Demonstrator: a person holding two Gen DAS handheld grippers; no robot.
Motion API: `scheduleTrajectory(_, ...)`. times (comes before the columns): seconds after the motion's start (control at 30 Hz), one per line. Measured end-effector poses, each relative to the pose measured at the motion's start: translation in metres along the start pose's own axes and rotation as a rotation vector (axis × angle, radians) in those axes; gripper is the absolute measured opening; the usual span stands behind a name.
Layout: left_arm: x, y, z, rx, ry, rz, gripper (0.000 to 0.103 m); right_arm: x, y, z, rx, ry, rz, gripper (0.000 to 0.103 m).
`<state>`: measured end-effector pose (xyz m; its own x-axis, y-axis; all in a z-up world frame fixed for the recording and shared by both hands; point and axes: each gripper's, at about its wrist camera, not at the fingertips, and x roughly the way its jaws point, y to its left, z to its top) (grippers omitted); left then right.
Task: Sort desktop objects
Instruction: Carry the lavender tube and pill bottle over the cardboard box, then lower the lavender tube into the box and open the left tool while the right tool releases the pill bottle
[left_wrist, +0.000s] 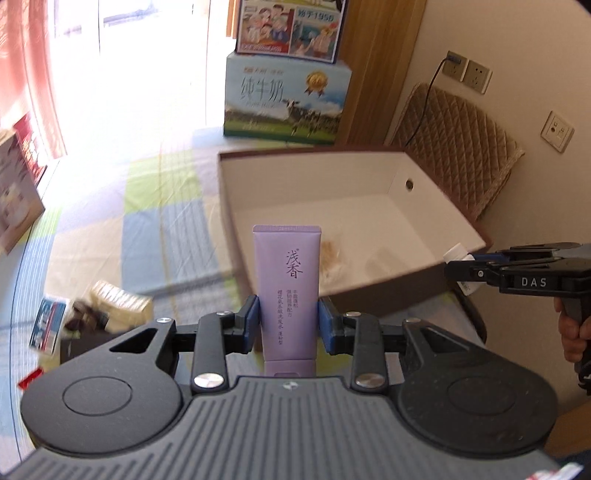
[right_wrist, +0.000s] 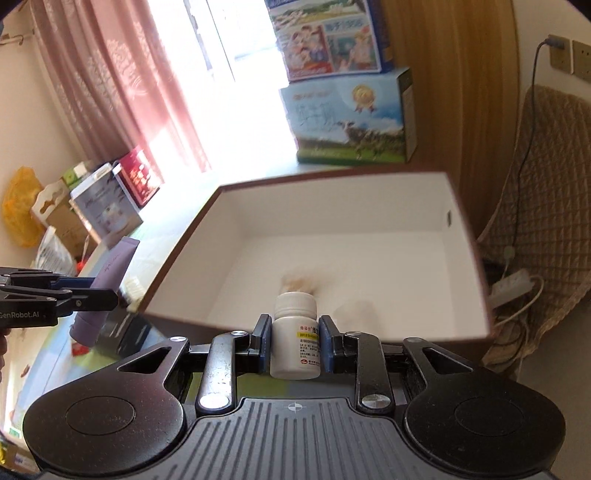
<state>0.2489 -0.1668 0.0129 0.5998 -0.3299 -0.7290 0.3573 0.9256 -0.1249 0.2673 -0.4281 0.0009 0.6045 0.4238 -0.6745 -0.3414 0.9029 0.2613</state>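
Note:
My left gripper (left_wrist: 288, 325) is shut on a purple tube (left_wrist: 287, 291) with Chinese print, held upright just short of the near-left rim of the brown box with white inside (left_wrist: 399, 177). My right gripper (right_wrist: 293, 338) is shut on a white pill bottle (right_wrist: 294, 336), held at the box's near rim (right_wrist: 177, 317). The box holds a small tan wrapped item (right_wrist: 299, 282). The right gripper (left_wrist: 476, 273) also shows at the right of the left wrist view, and the left gripper with the tube (right_wrist: 110, 273) at the left of the right wrist view.
Loose items (left_wrist: 107, 306) lie on the checked cloth (left_wrist: 155, 240) at left. Milk cartons (left_wrist: 286, 99) stand stacked behind the box. A quilted chair (left_wrist: 458, 144) and wall sockets (left_wrist: 476, 75) are at right. Boxes (right_wrist: 107, 203) line the curtain side.

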Motion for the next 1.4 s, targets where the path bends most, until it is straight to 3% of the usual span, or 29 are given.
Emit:
scheduleTrajectory(0.4,0.062,-0.020,0.052,0.050,0.016,0.027,0.028,0.039,-0.040,0.036,-0.030,-0.007,-0.079,0.024)
scheduleTrajectory(0.63,0.118,-0.022,0.072,0.075,0.090,0.091,0.028,0.081,-0.056,0.057,-0.050,0.039,-0.107,0.024)
scheduleTrajectory(1.4,0.238,-0.025,0.096,0.057,0.299,0.167,0.029,0.158,-0.079,0.075,-0.025,0.183,-0.096,0.024)
